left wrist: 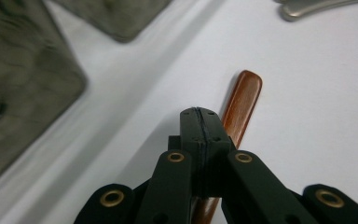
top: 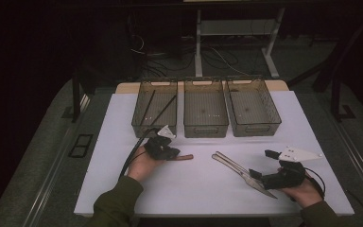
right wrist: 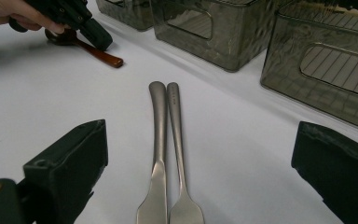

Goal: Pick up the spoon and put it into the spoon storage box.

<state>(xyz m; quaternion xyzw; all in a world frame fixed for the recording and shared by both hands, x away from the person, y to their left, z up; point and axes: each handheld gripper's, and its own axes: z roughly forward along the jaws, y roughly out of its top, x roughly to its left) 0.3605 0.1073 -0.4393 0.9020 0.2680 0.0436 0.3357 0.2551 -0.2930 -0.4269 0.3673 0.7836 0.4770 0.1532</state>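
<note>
A brown wooden handle (top: 185,157) lies on the white table left of centre. My left gripper (top: 174,153) rests over it, pointing right. In the left gripper view its jaws (left wrist: 199,114) are pressed together with nothing between the pads, and the wooden handle (left wrist: 242,102) runs beside and under them. A metal knife (right wrist: 158,140) and fork (right wrist: 177,140) lie side by side on the table, seen in the high view as a metal pair (top: 238,170). My right gripper (right wrist: 203,140) stands open, one jaw on each side of them, touching neither. In the high view the right gripper (top: 261,163) sits at the pair's near right end.
Three smoky clear bins stand in a row at the back: the left bin (top: 153,128) holds thin black sticks, while the middle bin (top: 205,128) and right bin (top: 255,127) look empty. The table's near edge runs just behind both hands.
</note>
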